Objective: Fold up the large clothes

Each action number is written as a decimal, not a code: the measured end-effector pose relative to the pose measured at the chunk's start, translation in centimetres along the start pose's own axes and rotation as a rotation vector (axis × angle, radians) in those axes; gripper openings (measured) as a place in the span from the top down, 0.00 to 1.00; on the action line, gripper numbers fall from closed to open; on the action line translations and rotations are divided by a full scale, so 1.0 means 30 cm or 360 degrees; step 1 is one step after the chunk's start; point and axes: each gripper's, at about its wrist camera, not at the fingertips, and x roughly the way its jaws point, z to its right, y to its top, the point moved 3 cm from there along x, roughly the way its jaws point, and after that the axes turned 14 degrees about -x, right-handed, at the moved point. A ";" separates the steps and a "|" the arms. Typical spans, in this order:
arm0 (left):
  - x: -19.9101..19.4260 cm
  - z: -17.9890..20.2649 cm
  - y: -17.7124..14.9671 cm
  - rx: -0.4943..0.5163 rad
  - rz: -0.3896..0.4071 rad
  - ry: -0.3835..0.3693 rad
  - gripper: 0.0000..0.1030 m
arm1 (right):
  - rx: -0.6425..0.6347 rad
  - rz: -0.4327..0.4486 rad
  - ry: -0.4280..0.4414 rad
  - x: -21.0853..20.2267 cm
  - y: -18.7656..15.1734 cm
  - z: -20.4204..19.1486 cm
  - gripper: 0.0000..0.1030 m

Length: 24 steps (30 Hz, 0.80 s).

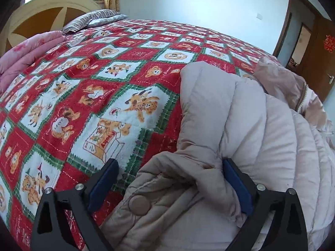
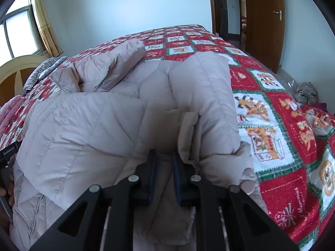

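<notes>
A pale beige quilted down jacket (image 1: 261, 129) lies on the bed, and it also fills the middle of the right wrist view (image 2: 88, 125). My left gripper (image 1: 169, 165) is open, its blue-padded fingers standing wide on either side of a bunched jacket edge with a round snap button (image 1: 139, 205). My right gripper (image 2: 164, 156) is shut on a fold of the jacket's fabric at its near edge. A folded-over sleeve or panel (image 2: 207, 87) rises just beyond the right gripper.
The bed carries a red, white and green teddy-bear blanket (image 1: 88, 96). A pink folded quilt (image 1: 25, 56) and a striped pillow (image 1: 92, 18) lie by the cream headboard (image 1: 41, 6). A wooden door (image 2: 266, 21) stands beyond the bed.
</notes>
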 end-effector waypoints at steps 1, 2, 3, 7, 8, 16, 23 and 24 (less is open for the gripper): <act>0.000 0.012 -0.004 0.0029 0.0016 0.0038 0.02 | -0.0002 0.0003 -0.0009 -0.001 0.000 -0.001 0.83; -0.004 0.023 -0.008 0.0055 0.0037 0.0073 0.02 | -0.0009 0.0006 -0.0021 -0.004 0.001 -0.005 0.83; -0.008 0.027 -0.010 0.0069 0.0052 0.0092 0.02 | -0.0020 0.0008 -0.0040 -0.009 0.000 -0.009 0.83; -0.020 -0.001 -0.007 0.0013 0.0030 0.0035 0.02 | -0.0074 -0.0001 -0.0126 -0.006 0.017 -0.036 0.83; -0.034 -0.019 -0.006 -0.0019 0.0003 -0.0015 0.02 | -0.0082 -0.0006 -0.0136 -0.011 0.019 -0.039 0.83; -0.200 -0.030 0.123 -0.0041 0.0042 -0.0425 0.02 | -0.0016 0.0233 0.0030 -0.224 0.187 -0.036 0.07; -0.069 0.295 0.405 -0.0020 -0.0321 -0.0556 0.02 | 0.0049 0.0097 0.0136 -0.064 0.503 -0.027 0.07; -0.041 0.344 0.433 -0.0015 -0.0339 -0.0568 0.02 | 0.0050 0.0058 0.0128 -0.016 0.536 -0.030 0.07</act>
